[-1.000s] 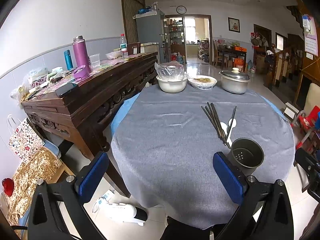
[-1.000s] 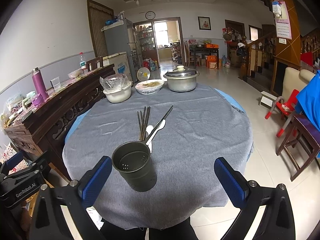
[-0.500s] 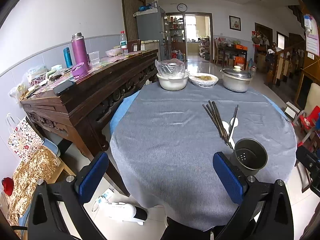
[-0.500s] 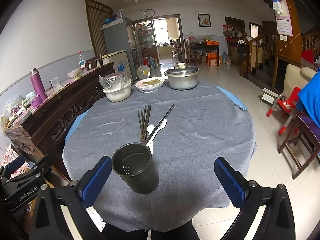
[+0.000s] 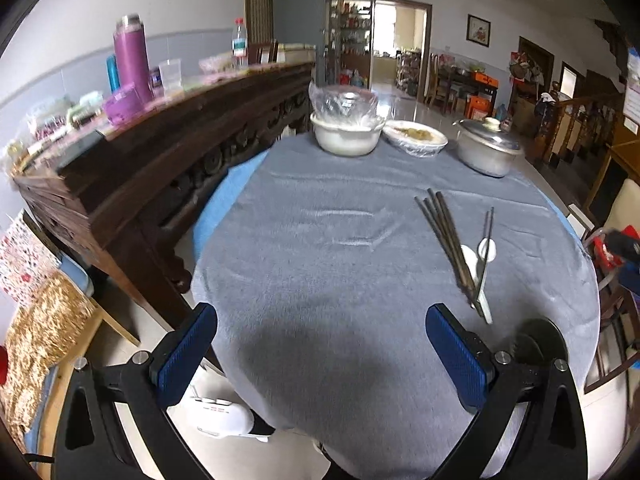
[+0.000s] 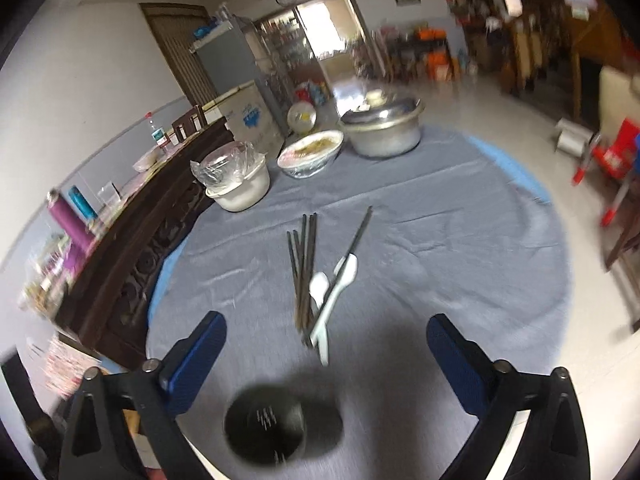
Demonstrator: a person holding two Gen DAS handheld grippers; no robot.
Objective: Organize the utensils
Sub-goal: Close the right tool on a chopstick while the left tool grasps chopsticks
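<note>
Both tongs have swung in over the surface [image 6: 460, 240], left tongs [image 5: 320, 354] apart, right tongs [image 6: 326, 364] empty and closing, nearing the chopsticks [image 6: 304, 264] above the holder [image 6: 266, 426].

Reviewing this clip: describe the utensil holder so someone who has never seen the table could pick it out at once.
Start at the round table under the grey cloth. At its near edge, just in front of the loose chopsticks and white spoons, stands the utensil holder. It is the only dark, open-topped cylinder, empty, with holes in its bottom; the pots and bowls sit at the far edge.

Bare grey cloth [image 5: 320, 272] left of chopsticks [image 6: 303, 268]; holder [image 6: 266, 424] nearest, bowls [image 6: 240, 184] at far edge.
</note>
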